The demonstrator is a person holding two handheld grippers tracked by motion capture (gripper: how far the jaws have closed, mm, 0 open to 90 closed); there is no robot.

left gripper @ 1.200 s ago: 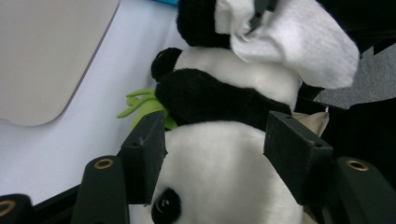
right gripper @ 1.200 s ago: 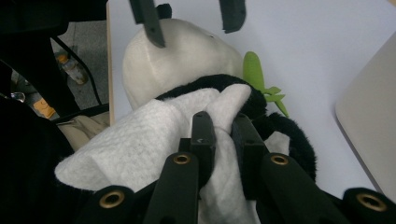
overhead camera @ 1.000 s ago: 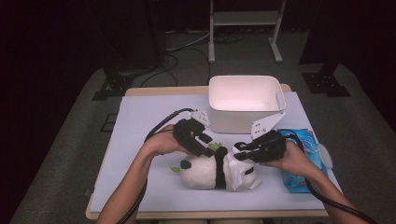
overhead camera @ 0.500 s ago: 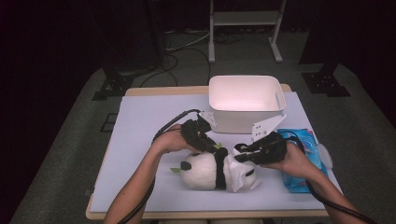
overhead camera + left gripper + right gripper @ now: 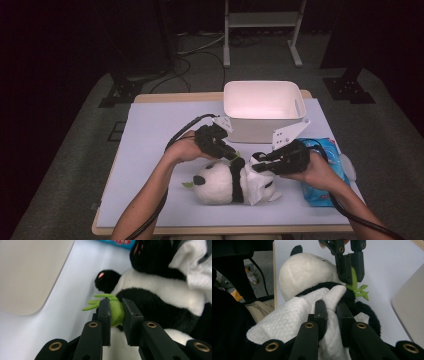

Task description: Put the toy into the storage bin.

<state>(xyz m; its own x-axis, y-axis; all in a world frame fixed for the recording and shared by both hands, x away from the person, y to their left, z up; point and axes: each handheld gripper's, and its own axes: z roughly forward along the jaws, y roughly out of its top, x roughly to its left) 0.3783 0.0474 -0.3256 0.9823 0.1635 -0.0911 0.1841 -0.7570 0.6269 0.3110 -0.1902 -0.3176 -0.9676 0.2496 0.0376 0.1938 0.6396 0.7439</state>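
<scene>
A black-and-white panda plush (image 5: 220, 182) lies on its side on the table, head toward the left. My left gripper (image 5: 235, 159) reaches down to its chest. In the left gripper view, that gripper (image 5: 116, 305) has just closed its jaws on the green bamboo sprig (image 5: 115, 312) the panda carries. My right gripper (image 5: 257, 165) comes in from the right. In the right gripper view, my right gripper (image 5: 331, 306) is shut on a fold of white cloth (image 5: 292, 317) draped over the panda's (image 5: 304, 272) body. The left gripper (image 5: 350, 275) and the sprig (image 5: 359, 291) show just beyond.
A white bin (image 5: 263, 107) stands open behind the panda at the back of the table. A blue pack of wipes (image 5: 325, 170) lies at the right, under my right forearm. The table's left half (image 5: 150, 130) is bare.
The left gripper has shifted slightly right onto the panda's green sprig and its jaws have closed on it. The right gripper has stayed where it was, still gripping the cloth.
</scene>
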